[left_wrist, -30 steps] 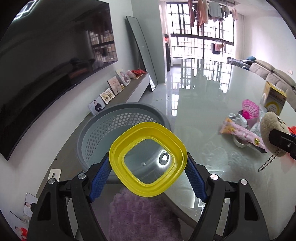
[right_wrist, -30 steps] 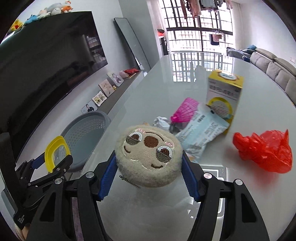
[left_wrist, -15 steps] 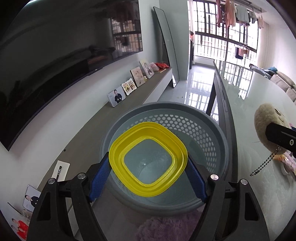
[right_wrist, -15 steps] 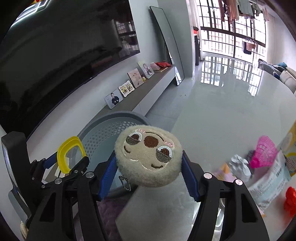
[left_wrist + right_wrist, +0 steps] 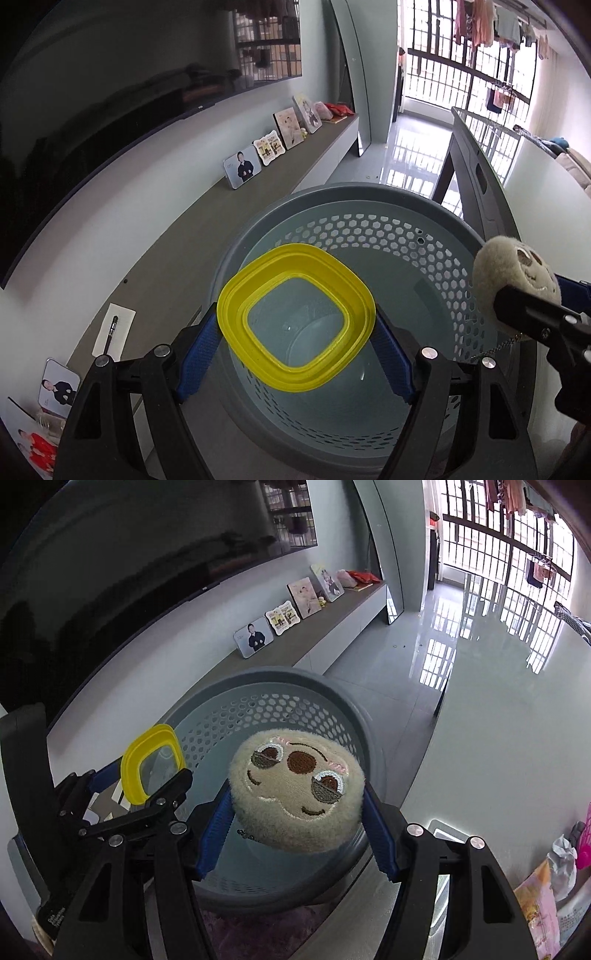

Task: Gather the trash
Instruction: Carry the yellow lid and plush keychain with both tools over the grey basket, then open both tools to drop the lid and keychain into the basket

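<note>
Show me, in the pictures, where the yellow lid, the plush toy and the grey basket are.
yellow lid [image 5: 236, 325]: left wrist view, on its yellow left rim.
plush toy [image 5: 295, 794]: right wrist view, on the middle of its embroidered face.
grey basket [image 5: 369, 195]: left wrist view, on the far part of its rim.

Looking like a home living rm: big wall TV [image 5: 110, 572], family photo frames [image 5: 255, 638] sitting on low console, laundry [image 5: 491, 22] hanging at barred balcony windows.
</note>
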The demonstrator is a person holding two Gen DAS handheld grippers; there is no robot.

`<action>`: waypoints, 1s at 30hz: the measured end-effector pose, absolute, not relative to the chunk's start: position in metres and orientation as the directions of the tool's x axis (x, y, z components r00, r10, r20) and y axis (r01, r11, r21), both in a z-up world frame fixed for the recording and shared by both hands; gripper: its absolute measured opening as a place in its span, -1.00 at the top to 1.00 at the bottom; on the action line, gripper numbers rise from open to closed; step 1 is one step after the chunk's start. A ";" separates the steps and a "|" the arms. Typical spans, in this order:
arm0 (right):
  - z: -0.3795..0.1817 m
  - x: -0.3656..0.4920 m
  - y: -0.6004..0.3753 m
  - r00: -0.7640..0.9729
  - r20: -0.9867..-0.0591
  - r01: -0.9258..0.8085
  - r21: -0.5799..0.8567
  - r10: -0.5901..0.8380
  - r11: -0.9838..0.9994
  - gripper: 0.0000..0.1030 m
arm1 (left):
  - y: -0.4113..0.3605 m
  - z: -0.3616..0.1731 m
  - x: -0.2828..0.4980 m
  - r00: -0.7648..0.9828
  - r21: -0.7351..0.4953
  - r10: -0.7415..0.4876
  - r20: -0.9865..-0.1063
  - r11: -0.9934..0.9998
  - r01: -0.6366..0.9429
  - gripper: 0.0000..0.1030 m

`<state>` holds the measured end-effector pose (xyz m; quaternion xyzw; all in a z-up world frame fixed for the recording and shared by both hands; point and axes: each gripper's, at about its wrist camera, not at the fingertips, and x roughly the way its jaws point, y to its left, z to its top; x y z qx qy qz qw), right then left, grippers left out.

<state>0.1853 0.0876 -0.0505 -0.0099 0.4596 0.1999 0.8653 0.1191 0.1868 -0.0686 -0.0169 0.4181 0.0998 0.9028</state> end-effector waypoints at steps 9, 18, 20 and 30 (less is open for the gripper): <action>-0.068 0.192 0.091 0.475 -0.812 -0.354 0.176 0.339 0.918 -0.23 | 0.192 -0.082 0.127 0.603 0.046 0.150 -0.783 0.982 -0.185 -0.50; -0.067 0.185 0.085 0.477 -0.811 -0.352 0.177 0.339 0.919 -0.27 | 0.195 -0.083 0.127 0.597 0.036 0.150 -0.788 0.979 -0.199 -0.50; -0.068 0.185 0.084 0.479 -0.810 -0.348 0.180 0.340 0.920 -0.29 | 0.197 -0.083 0.127 0.598 0.032 0.148 -0.788 0.979 -0.201 -0.52; -0.069 0.186 0.082 0.485 -0.804 -0.351 0.182 0.344 0.919 -0.41 | 0.196 -0.082 0.128 0.599 0.039 0.158 -0.785 0.978 -0.206 -0.66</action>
